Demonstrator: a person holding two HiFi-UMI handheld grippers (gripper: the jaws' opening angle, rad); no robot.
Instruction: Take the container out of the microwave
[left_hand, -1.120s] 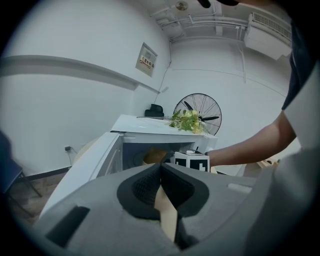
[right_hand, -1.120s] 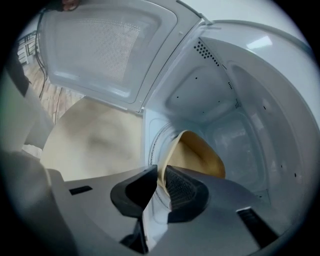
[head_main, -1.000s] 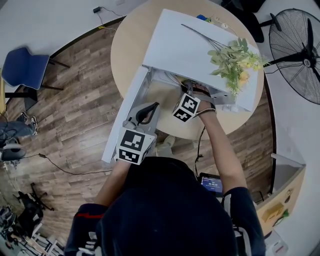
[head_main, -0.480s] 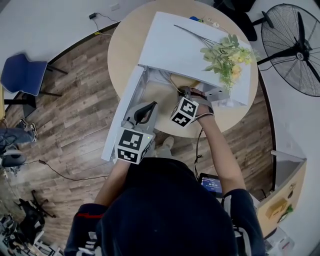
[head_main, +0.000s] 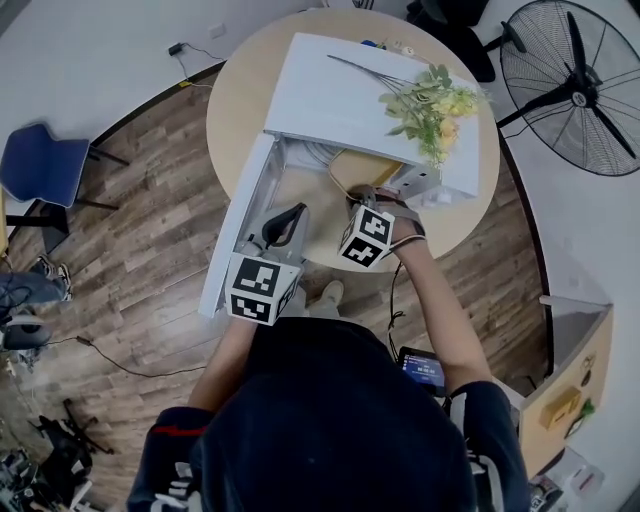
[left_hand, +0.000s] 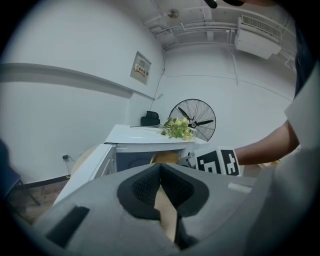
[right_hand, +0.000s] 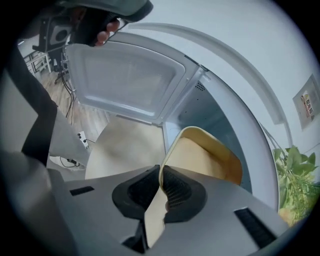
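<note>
1. Your right gripper (right_hand: 161, 176) has its jaws pinched on the near rim of the container (right_hand: 206, 159). The thin rim runs between the two black pads, and both pads press on it.
2. The container is a shallow, tan, tray-like dish. In the right gripper view it is tilted, with its far edge higher than the gripped edge.
3. The container is at the mouth of the microwave (head_main: 350, 90). In the head view its far part lies under the front edge of the microwave's top. No view shows whether its underside touches the cavity floor.
4. The microwave door (head_main: 236, 228) stands swung fully open on the left side of the cavity. Its inner face shows in the right gripper view.
5. Your left gripper (left_hand: 160, 169) has its jaws pressed together, and the pad tips meet with nothing between them. You hold it in front of the open door, apart from the container, pointing toward the microwave.
6. In the left gripper view, the marker cube of your right gripper appears just right of the cavity opening, with your forearm behind it.
7. A bunch of artificial flowers (head_main: 428, 98) lies on the microwave's top, toward its right end.
8. The microwave stands on a round table (head_main: 232, 100). A pedestal fan (head_main: 575, 85) stands on the floor beyond the table's right side.
</note>
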